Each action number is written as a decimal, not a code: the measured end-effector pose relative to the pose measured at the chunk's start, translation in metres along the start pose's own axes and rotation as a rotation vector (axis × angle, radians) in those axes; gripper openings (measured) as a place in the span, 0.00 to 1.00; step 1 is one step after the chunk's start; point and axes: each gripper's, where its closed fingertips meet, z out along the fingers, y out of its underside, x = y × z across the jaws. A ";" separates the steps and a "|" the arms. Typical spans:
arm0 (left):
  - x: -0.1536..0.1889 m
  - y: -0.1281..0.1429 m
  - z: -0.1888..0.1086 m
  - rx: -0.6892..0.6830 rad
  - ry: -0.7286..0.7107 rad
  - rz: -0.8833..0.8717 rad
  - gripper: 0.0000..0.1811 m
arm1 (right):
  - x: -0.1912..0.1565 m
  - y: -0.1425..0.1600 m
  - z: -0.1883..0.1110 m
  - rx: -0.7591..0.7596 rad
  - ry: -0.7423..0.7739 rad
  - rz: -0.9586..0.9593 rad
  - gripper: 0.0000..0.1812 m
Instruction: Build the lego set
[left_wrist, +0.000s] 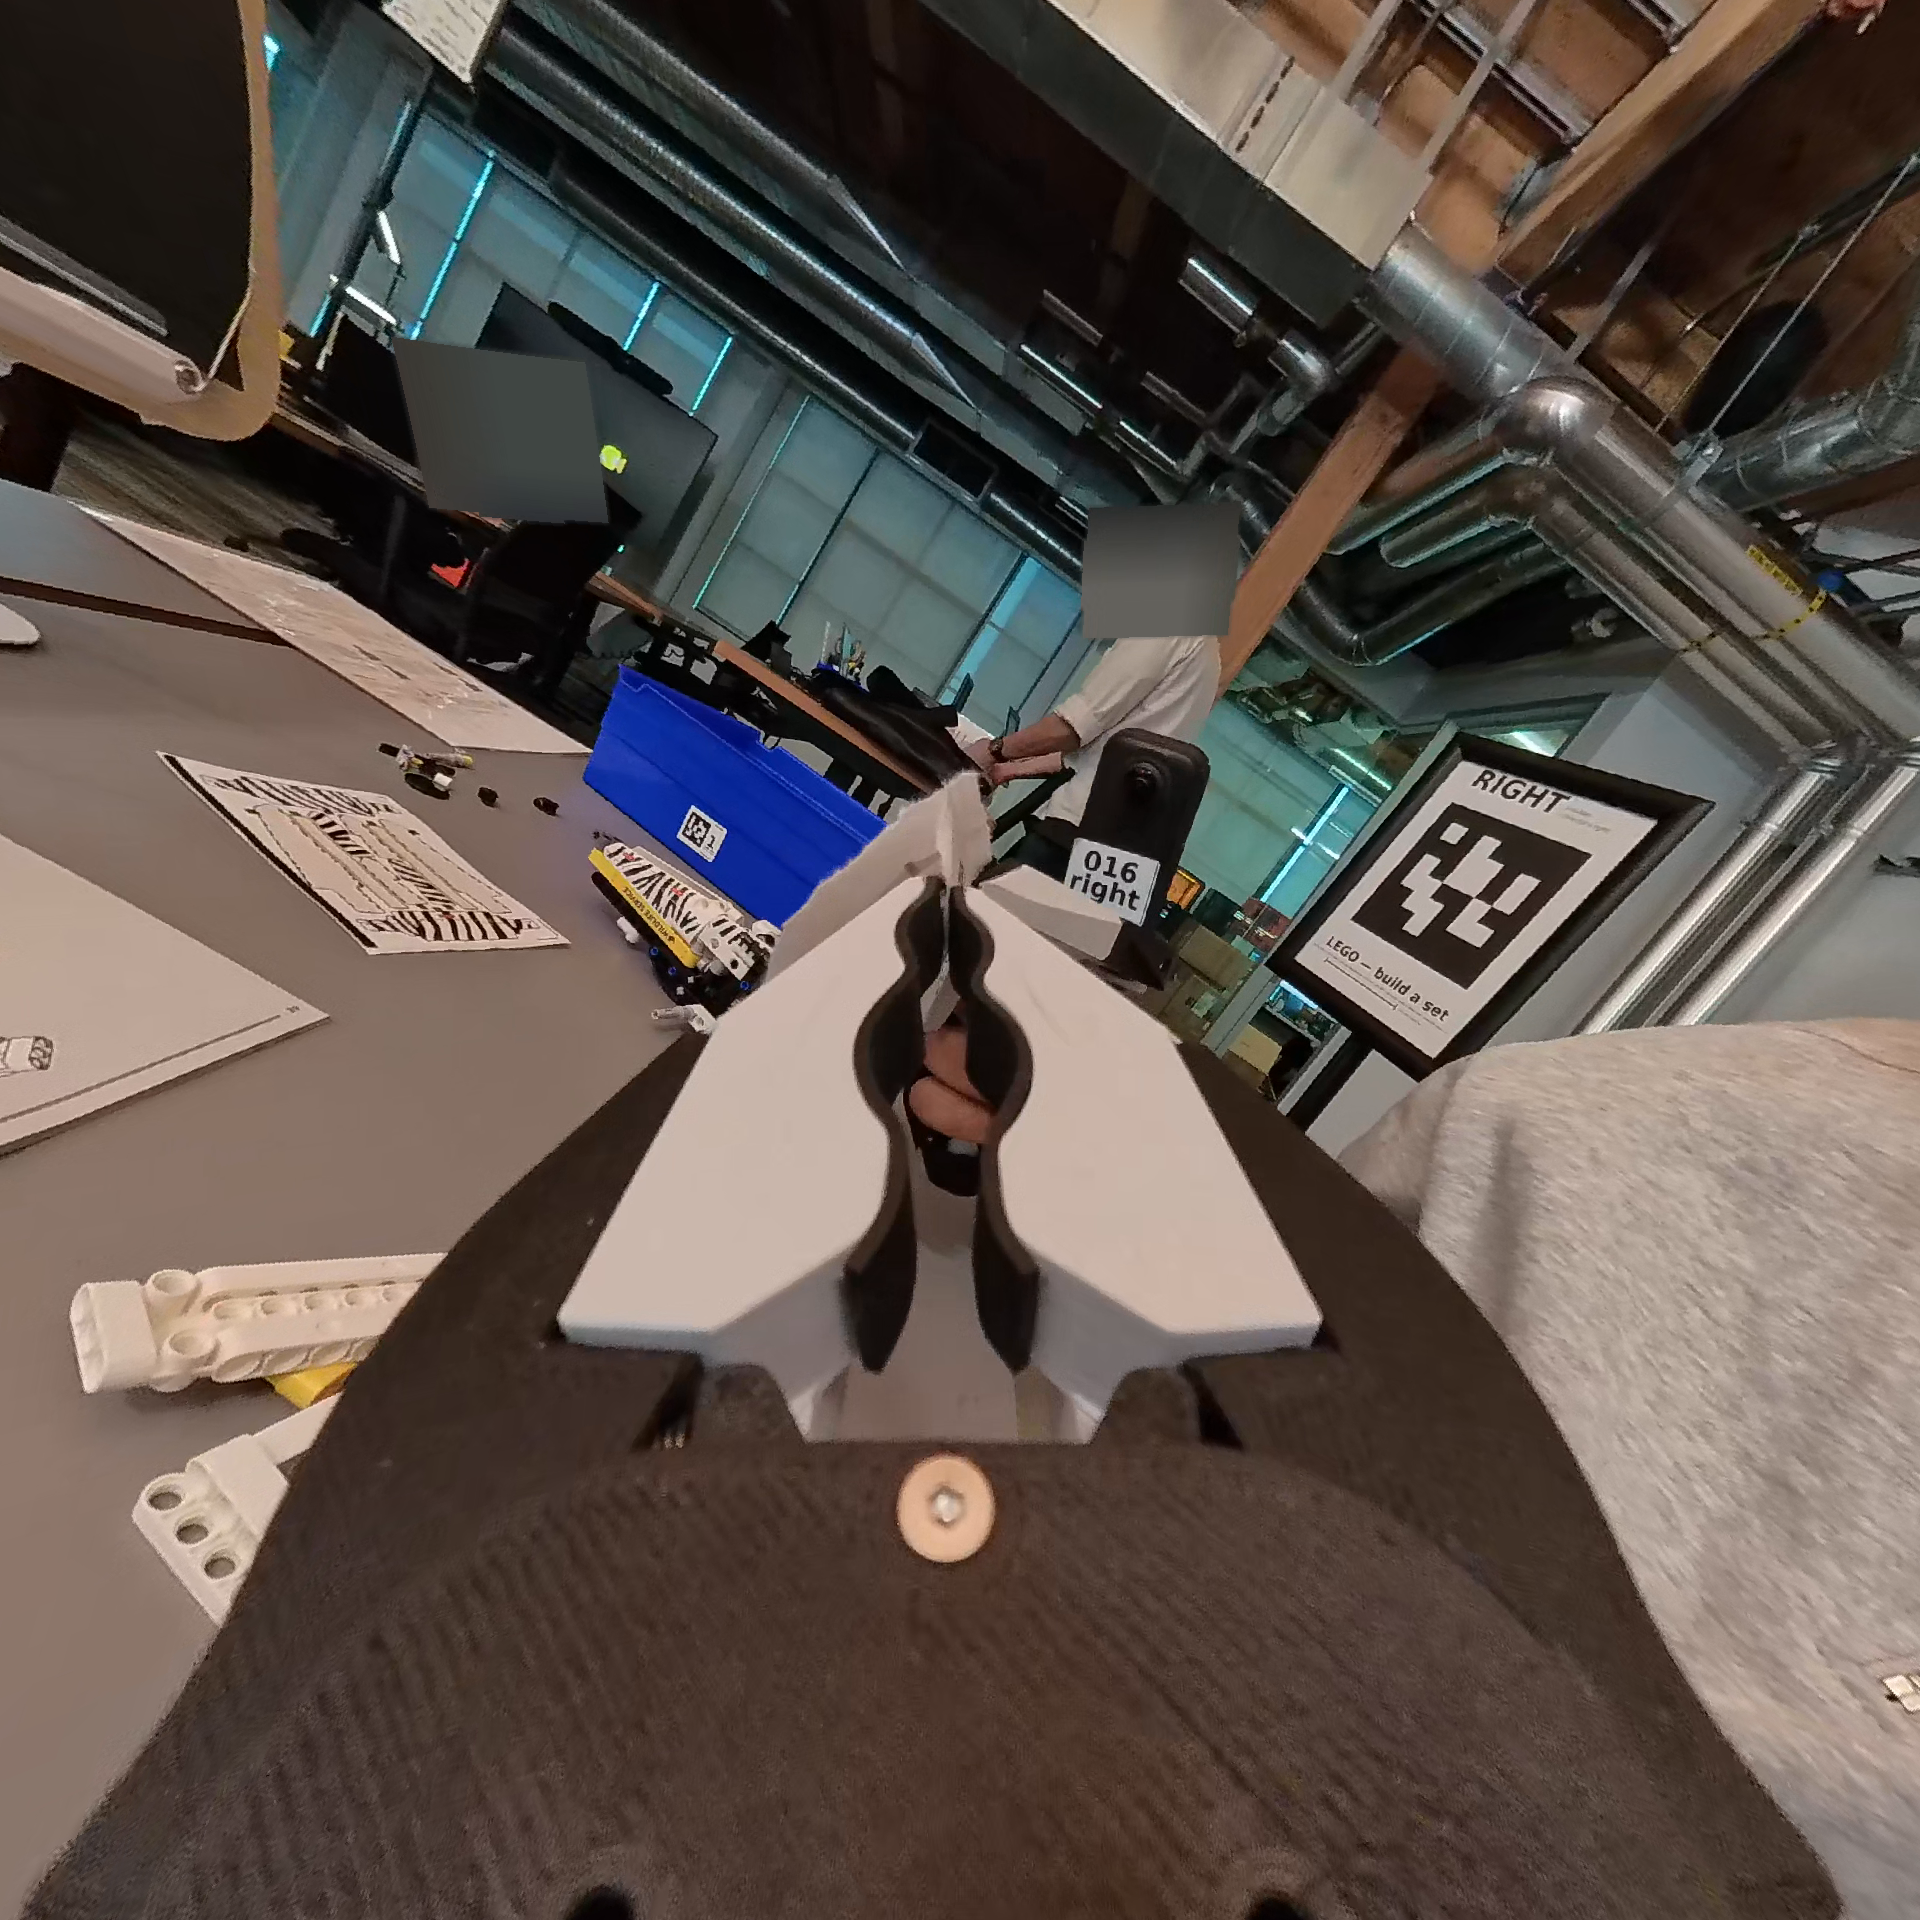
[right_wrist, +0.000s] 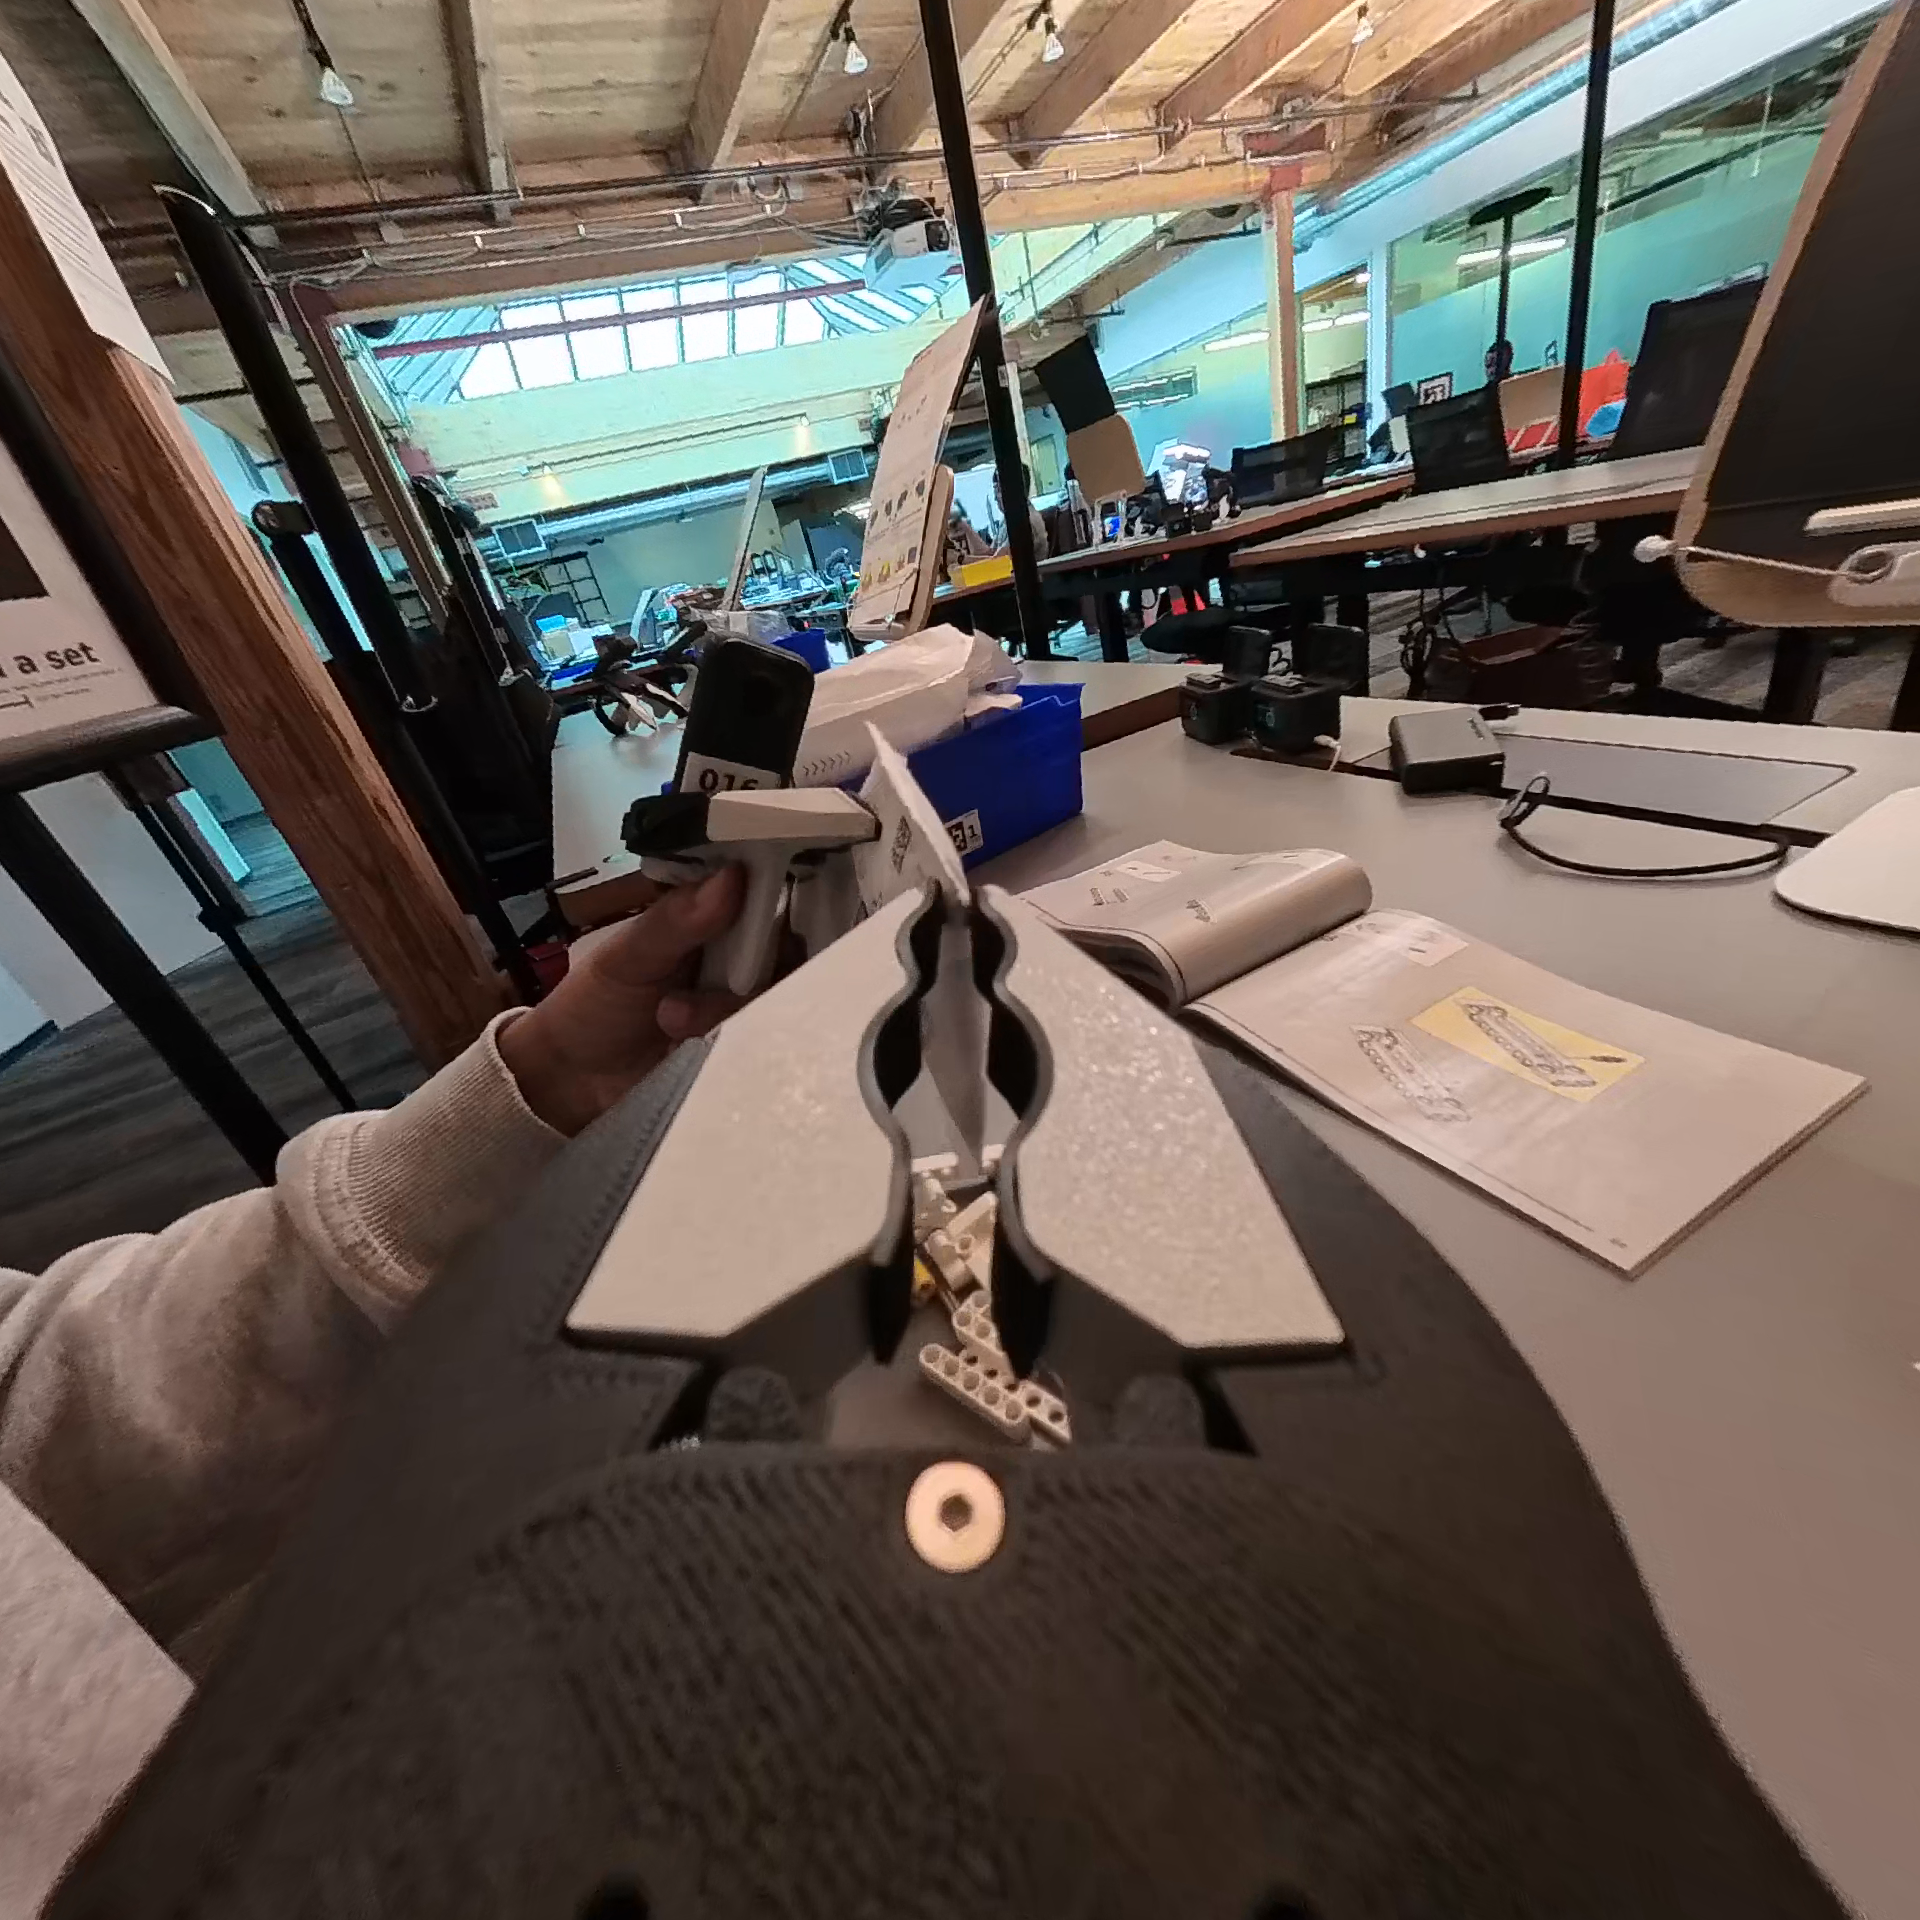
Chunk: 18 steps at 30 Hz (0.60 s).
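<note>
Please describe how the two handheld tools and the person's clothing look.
Each tool, left tool and right tool, has two pale grey wedge fingers lined with wavy black pads, on a black textured body with a round silver bolt. The left one carries a black camera and a pale pistol handle. The sleeves are light grey knit.

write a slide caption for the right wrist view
Both grippers pinch one white paper bag from opposite sides above the grey table, instruction booklet open alongside.
</note>
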 end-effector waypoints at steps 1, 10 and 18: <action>-0.001 0.000 0.000 0.000 -0.004 -0.001 0.00 | 0.000 0.001 0.000 -0.004 0.001 0.000 0.01; -0.033 0.003 -0.008 -0.001 -0.153 -0.049 0.17 | 0.022 0.011 -0.004 -0.140 0.105 -0.025 0.01; -0.050 -0.012 -0.036 0.046 -0.274 -0.024 0.19 | 0.045 0.055 -0.004 -0.567 0.204 -0.220 0.01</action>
